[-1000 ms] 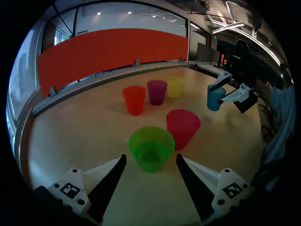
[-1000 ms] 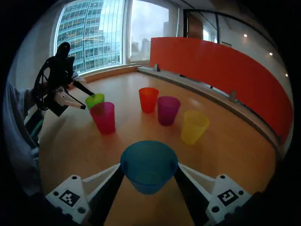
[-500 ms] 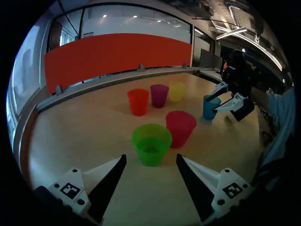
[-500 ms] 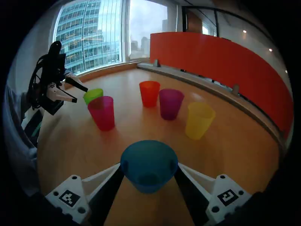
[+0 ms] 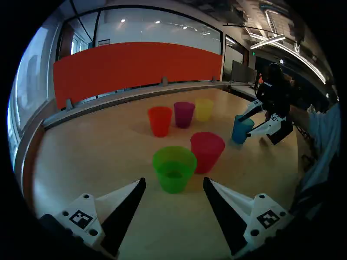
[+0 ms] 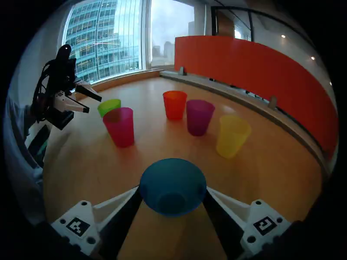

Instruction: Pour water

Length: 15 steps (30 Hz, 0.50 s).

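My right gripper [image 6: 172,195] is shut on a blue cup [image 6: 172,186], held low near the wooden table [image 6: 269,173]; the left gripper view shows that blue cup [image 5: 240,129] at the right, with the right gripper [image 5: 256,121] around it. My left gripper [image 5: 173,190] is open, its fingers a little short of a green cup [image 5: 174,169] that stands on the table. A pink cup [image 5: 207,151] stands just right of and behind the green one. From the right gripper view, the left gripper [image 6: 84,99] hangs at the far left, near the green cup [image 6: 109,107] and pink cup [image 6: 119,127].
Orange [image 5: 159,121], purple [image 5: 184,114] and yellow [image 5: 204,109] cups stand in a row farther back, before an orange partition [image 5: 139,65]. In the right gripper view these are the orange [image 6: 174,105], purple [image 6: 199,117] and yellow [image 6: 232,135] cups. A person's sleeve [image 5: 323,143] is at the right.
The right gripper has come down with the blue cup, from above the table to close by its surface. The left gripper has drawn back a little from the green cup.
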Available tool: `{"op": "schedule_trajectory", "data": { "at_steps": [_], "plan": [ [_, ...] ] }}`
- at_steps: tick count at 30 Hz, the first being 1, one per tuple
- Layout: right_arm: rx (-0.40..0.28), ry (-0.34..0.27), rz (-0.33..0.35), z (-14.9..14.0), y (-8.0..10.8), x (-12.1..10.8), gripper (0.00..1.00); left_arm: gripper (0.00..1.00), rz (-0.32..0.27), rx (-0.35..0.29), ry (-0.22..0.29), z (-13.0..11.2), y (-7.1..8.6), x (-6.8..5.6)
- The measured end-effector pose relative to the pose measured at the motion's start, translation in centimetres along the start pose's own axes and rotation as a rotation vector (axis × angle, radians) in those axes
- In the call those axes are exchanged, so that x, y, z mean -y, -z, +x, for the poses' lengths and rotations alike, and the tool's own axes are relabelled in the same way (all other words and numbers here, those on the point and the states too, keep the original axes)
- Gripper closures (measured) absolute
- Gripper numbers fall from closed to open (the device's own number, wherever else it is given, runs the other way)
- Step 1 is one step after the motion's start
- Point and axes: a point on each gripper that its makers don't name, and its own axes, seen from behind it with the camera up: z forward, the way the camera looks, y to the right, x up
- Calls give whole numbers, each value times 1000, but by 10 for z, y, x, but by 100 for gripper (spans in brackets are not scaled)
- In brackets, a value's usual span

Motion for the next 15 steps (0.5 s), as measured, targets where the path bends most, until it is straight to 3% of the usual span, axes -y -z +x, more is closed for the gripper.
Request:
{"op": "schedule_trajectory", "data": {
  "at_steps": [15],
  "plan": [
    [-32, -22, -55, -9, 32, -5, 0, 1, 60, -60, 20, 8, 12, 10]
  ]
}}
